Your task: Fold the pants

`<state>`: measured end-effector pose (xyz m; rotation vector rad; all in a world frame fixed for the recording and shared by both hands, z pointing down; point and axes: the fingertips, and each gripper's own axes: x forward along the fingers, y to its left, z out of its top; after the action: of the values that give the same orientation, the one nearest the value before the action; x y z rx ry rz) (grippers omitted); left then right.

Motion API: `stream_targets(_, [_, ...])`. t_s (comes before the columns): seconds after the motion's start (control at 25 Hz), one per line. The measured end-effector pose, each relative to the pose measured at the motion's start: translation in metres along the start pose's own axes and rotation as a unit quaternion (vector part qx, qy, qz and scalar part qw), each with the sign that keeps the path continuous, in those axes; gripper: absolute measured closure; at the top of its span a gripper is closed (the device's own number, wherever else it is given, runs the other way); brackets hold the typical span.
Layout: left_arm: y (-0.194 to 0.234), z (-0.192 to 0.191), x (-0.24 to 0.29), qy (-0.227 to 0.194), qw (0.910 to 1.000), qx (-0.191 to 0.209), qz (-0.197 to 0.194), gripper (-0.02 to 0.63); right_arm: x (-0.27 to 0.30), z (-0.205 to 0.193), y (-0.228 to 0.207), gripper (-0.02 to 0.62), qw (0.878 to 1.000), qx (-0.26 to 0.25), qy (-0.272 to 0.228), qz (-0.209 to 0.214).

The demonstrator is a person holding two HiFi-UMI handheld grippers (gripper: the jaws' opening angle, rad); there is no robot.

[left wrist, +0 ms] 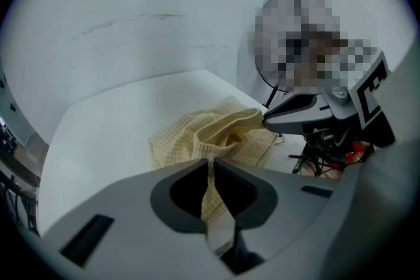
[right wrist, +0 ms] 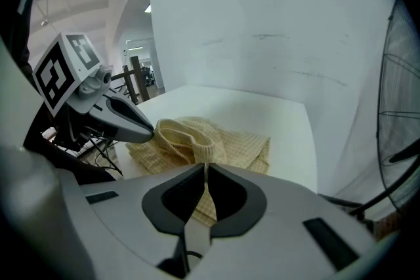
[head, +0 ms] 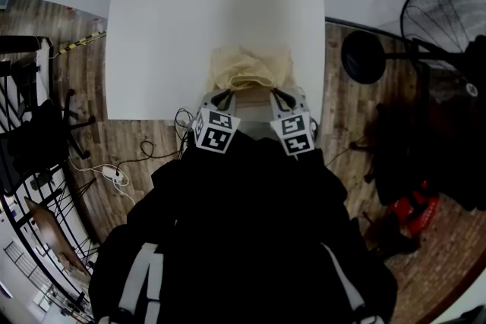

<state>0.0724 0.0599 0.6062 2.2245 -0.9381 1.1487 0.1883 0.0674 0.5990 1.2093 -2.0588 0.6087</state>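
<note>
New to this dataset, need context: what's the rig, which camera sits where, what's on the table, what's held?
No robot: a person holds a hand-held gripper in each hand. The head view looks down from the person's head; the two gripper views come from cameras riding on each gripper, looking along its jaws. On the white table lie yellow checked pants, bunched near the front edge. The left hand-held gripper and the right hand-held gripper are each shut on the pants' ribbed band.

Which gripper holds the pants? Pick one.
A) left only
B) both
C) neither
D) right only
B: the left gripper and the right gripper each have their jaws closed on fabric of the pale yellow pants.
</note>
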Motion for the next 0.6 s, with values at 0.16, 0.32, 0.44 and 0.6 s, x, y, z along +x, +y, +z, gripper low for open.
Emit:
stream_targets(0.16, [-0.004,0.0,-0.007,-0.006,0.9999,-0.009,-0.013,0.584,-0.005,0.001,0.005,0.581,0.999,0.029,-0.003,0.023])
stream_targets(0.32, [-0.008,0.013,-0.021,-0.029,0.9993,-0.013,-0.02,0.571,-0.027,0.024,0.003,0.581,0.995,0.076,-0.045,0.047])
stream_targets(0.44, [-0.006,0.021,-0.027,-0.032,0.9991,-0.019,-0.02,0.569,-0.036,0.034,-0.004,0.581,0.993,0.086,-0.064,0.044])
stream_targets(0.6, [0.001,0.036,-0.033,-0.05,0.9984,-0.022,-0.013,0.569,-0.042,0.05,-0.009,0.581,0.992,0.086,-0.085,0.036])
